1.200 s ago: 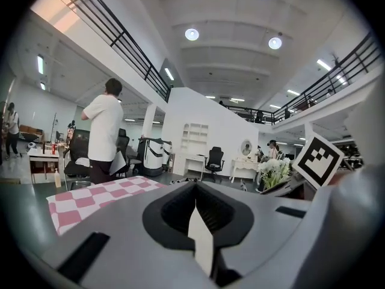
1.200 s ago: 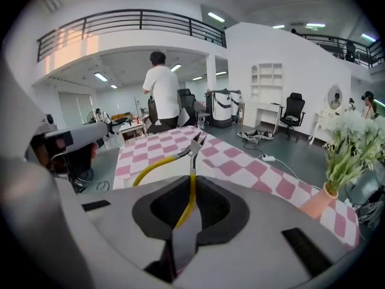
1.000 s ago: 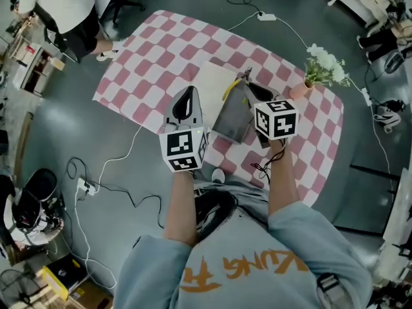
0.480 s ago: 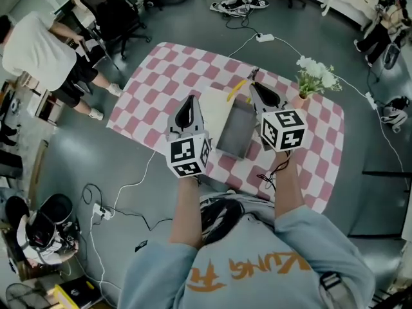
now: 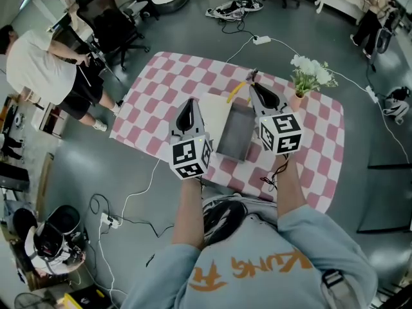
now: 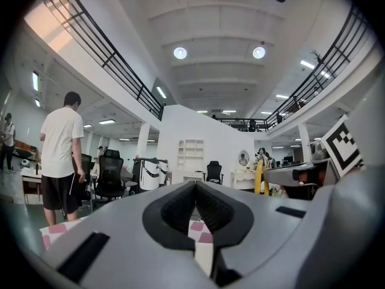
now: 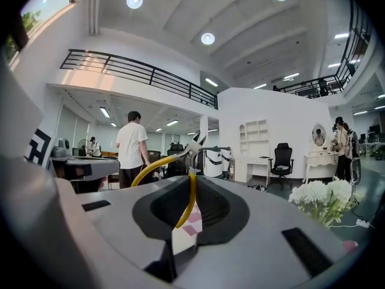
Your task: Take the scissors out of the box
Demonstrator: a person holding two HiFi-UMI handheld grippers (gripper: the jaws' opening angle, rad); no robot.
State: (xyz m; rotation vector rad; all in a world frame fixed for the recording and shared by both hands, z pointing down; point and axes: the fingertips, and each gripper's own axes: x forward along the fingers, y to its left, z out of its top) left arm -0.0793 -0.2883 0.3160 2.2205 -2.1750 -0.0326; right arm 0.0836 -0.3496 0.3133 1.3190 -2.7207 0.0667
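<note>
Right gripper view shows the right tongs [image 7: 191, 182] clamped on one yellow handle of the scissors [image 7: 162, 161], which jut forward and to the left from the tips. The left tongs [image 6: 194, 188] are pressed together on nothing. Below and between both tongs, the grey box [image 5: 233, 134] lies on a checked cloth [image 5: 161, 89].

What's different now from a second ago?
The right hand-held gripper, shut on the yellow-handled scissors, lifted them higher above the grey box. The left hand-held gripper, shut and empty, rose a little too. Nothing was grabbed or let go. The box stayed on the checked cloth, beside the flowers.
</note>
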